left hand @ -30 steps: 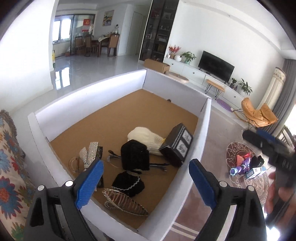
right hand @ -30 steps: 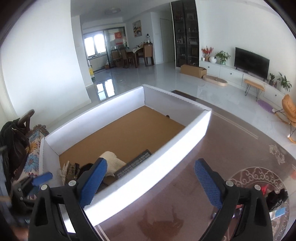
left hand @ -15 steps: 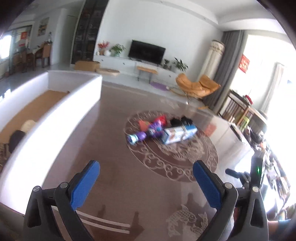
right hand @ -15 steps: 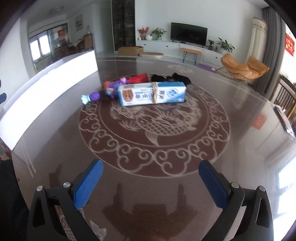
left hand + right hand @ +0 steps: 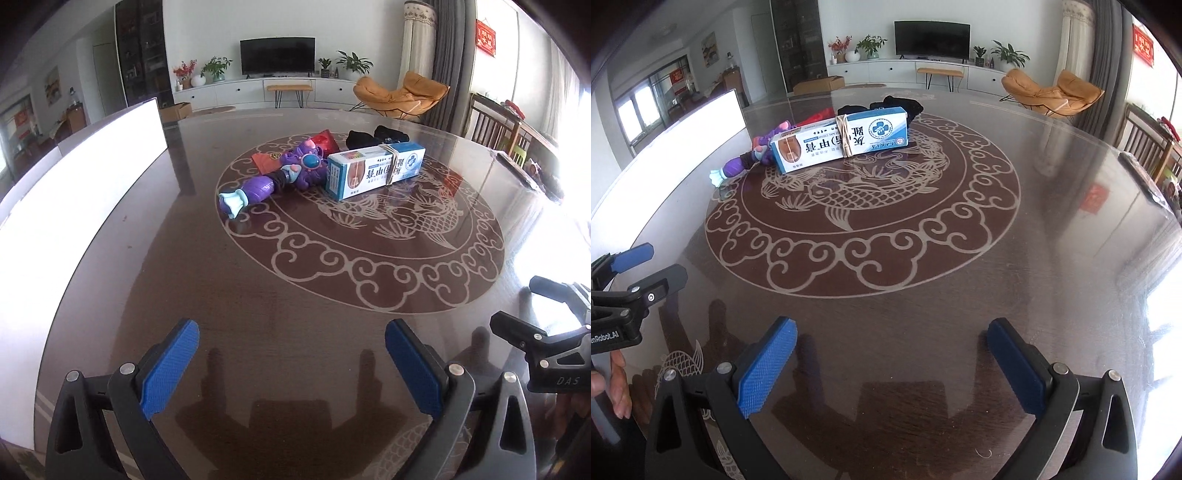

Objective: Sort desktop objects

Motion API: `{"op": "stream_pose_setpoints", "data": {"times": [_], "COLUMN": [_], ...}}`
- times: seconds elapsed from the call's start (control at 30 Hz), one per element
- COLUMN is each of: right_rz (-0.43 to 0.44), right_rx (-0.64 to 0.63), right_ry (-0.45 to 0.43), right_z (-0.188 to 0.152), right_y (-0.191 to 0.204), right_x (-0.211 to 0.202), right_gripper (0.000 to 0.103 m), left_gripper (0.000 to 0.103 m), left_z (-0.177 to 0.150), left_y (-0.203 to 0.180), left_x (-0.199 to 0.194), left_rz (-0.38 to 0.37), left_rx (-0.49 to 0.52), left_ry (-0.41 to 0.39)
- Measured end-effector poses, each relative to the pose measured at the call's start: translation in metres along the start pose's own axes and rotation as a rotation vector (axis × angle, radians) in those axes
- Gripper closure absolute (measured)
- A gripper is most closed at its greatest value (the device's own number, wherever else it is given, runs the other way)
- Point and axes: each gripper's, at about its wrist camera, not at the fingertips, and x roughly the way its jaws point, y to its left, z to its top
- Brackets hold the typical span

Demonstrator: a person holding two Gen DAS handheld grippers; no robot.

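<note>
While both tongs hang above the near edge of the dark bench (image 5: 295,280), neither grips anything: the left tongs (image 5: 291,365) stand fully spread, the right tongs (image 5: 892,363) likewise spread. Well beyond them, on the bench's round fish ornament, lies a blue-and-white box (image 5: 375,170) bound with a rubber band. A purple toy (image 5: 280,177) touches its left end; a red packet (image 5: 325,142) and black cloth (image 5: 369,137) lie behind.

Ahead of my two grippers the dark table (image 5: 295,288) lies bare across the lower and middle frame, leaving open passage. Obstacles cluster at upper centre: blue-and-white carton (image 5: 375,171), purple toy (image 5: 273,179) touching it, black items (image 5: 373,137) behind. A white box wall (image 5: 74,192) bounds the left edge.
</note>
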Motion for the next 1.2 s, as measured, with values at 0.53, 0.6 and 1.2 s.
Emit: {"op": "stream_pose_setpoints", "data": {"times": [0.53, 0.6, 1.2], "right_rz": [-0.029, -0.030, -0.034], "right_rx": [-0.024, -0.023, -0.017], "right_ry": [0.012, 0.012, 0.012], "right_z": [0.001, 0.001, 0.001], "right_y": [0.006, 0.006, 0.005], "right_x": [0.004, 0.004, 0.005], "right_gripper": [0.000, 0.000, 0.000], "left_gripper": [0.000, 0.000, 0.000], "left_z": [0.003, 0.003, 0.002], "left_y": [-0.002, -0.002, -0.002], "left_x": [0.018, 0.018, 0.017], "left_rz": [-0.033, -0.033, -0.031], "left_rx": [0.036, 0.036, 0.033], "left_ry": [0.078, 0.078, 0.077]}}
